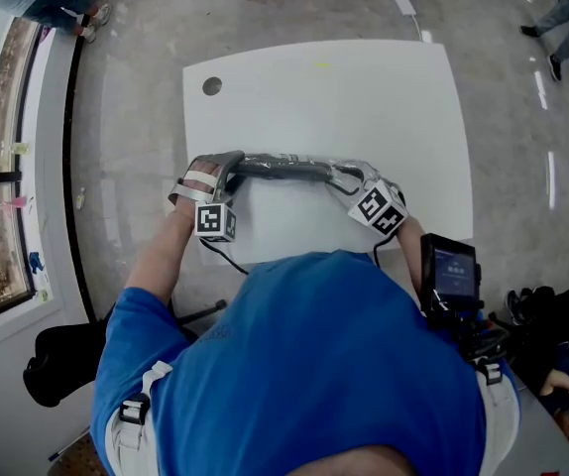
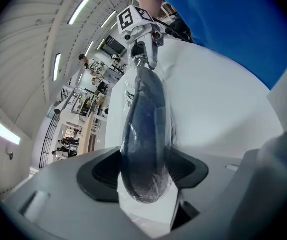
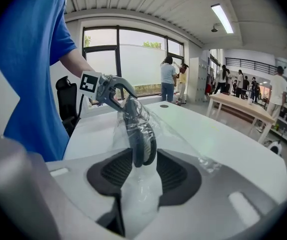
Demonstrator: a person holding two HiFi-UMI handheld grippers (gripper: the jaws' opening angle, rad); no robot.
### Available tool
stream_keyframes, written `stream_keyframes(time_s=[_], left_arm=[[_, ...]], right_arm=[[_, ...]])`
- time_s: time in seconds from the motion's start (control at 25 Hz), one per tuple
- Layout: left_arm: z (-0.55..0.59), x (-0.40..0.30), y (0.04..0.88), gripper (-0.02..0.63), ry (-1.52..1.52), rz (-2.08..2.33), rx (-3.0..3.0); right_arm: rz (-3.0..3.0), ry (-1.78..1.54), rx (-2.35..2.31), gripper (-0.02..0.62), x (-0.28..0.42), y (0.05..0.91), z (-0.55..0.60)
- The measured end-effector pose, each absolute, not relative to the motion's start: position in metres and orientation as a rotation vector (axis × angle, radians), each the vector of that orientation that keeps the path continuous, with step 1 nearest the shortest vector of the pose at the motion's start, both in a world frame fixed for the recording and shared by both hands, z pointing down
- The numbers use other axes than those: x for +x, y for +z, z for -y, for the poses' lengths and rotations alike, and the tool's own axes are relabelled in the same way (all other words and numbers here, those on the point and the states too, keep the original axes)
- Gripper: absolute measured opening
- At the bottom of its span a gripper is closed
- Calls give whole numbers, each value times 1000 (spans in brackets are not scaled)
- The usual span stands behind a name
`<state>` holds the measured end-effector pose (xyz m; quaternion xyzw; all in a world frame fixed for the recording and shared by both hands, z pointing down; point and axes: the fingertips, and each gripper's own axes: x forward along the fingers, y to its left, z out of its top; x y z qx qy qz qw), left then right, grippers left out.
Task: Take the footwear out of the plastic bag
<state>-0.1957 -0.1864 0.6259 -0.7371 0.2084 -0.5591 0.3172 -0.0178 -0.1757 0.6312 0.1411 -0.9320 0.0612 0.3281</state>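
Dark footwear [image 1: 280,167], still inside clear plastic bag [image 3: 183,134], stretched 9-to-3 o'clock over white desk [image 1: 364,97], toward its 6 o'clock side. Left tool [image 2: 144,174] pinching bagged footwear at 9 o'clock end. Right tool [image 3: 143,171] at 3 o'clock end, jaws spread, footwear's tip between them, not squeezed.

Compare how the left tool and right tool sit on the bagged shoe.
The left tool clamps the shoe at its broad end, filling its gap; the right tool stands around the narrow end without clearly pressing. Loose plastic bag spills past the right tool but wraps tight at the left. Both face each other along the shoe.
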Motion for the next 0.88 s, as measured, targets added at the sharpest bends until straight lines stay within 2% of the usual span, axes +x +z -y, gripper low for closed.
stream_keyframes(time_s=[0.2, 0.4, 0.48, 0.56, 0.88], left_arm=[[179, -197, 621, 284, -1450, -556, -1922], [177, -202, 616, 284, -1428, -548, -1907], [176, -201, 615, 284, -1436, -540, -1905], [175, -199, 616, 284, -1436, -520, -1908], [172, -197, 626, 256, -1434, -448, -2022]], right_arm=[[2432, 107, 308, 169, -29, 628, 172], [2417, 57, 212, 169, -49, 627, 165], [2387, 8, 196, 159, -50, 630, 163], [2367, -39, 197, 121, -47, 631, 161], [2333, -106, 202, 110, -21, 636, 162]])
